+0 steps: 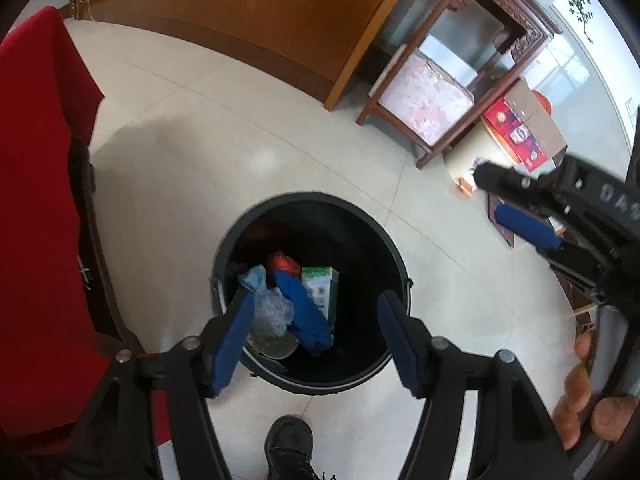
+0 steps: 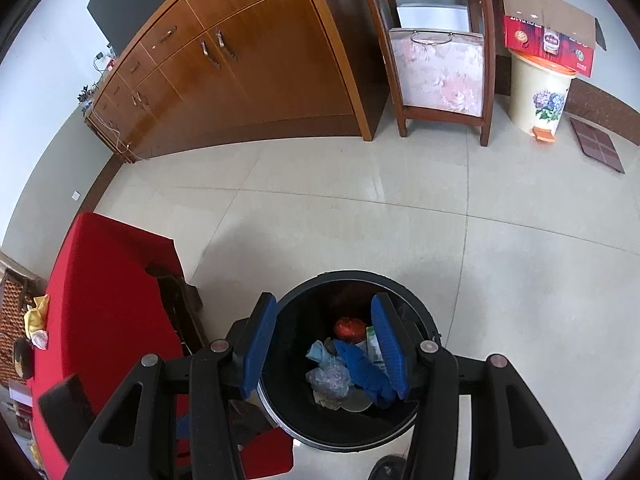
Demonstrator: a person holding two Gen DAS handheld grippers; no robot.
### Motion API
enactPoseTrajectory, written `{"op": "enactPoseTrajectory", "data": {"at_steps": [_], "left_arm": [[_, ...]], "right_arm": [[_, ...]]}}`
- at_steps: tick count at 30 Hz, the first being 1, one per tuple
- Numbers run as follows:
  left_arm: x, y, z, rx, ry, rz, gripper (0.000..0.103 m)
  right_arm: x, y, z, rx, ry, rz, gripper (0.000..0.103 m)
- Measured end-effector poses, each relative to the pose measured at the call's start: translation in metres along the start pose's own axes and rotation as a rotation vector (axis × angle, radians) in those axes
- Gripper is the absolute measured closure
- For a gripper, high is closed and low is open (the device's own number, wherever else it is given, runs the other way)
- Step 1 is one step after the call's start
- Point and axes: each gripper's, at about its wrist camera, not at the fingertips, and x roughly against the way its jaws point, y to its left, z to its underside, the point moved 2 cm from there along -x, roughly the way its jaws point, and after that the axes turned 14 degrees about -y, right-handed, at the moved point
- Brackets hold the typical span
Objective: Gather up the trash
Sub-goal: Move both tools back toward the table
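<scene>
A round black trash bin (image 1: 240, 224) stands on the tiled floor below both grippers; it also shows in the right wrist view (image 2: 288, 420). Inside lie a blue cloth (image 1: 304, 312), a green-white carton (image 1: 322, 286), a red wrapper (image 1: 284, 262), clear plastic (image 1: 272, 312) and a pale disc (image 1: 280, 346). My left gripper (image 1: 316, 332) is open and empty above the bin. My right gripper (image 2: 324, 348) is open and empty above the bin too; its side shows at the right of the left wrist view (image 1: 520, 204).
A table with a red cloth (image 2: 108, 280) stands to the left, with yellow scraps (image 2: 36, 316) on it. A wooden cabinet (image 2: 240, 68), a wooden rack (image 2: 440, 76) and a cream pedal bin (image 2: 540, 96) under a red carton box (image 2: 548, 36) line the wall. My shoe (image 1: 288, 440) is near the bin.
</scene>
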Motion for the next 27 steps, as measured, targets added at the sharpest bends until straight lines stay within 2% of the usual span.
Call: {"op": "enactPoseTrajectory", "data": {"at_steps": [7, 12, 16, 22, 27], "left_arm": [[0.045, 0.009, -0.021, -0.03, -0.113, -0.064, 0.037], [0.081, 0.015, -0.038, -0.074, -0.195, -0.131, 0.037], [0.107, 0.026, -0.047, -0.07, -0.248, -0.159, 0.037], [0.154, 0.047, -0.058, -0.048, -0.327, -0.201, 0.037], [0.196, 0.086, -0.063, -0.009, -0.391, -0.279, 0.036]], "right_arm": [[0.007, 0.008, 0.0, 0.032, -0.013, 0.01, 0.051], [0.025, 0.032, 0.006, 0.111, -0.044, 0.033, 0.051], [0.052, 0.063, 0.016, 0.185, -0.074, 0.018, 0.043], [0.093, 0.112, 0.017, 0.251, -0.141, -0.06, 0.042], [0.118, 0.183, 0.02, 0.322, -0.184, -0.186, 0.04]]}}
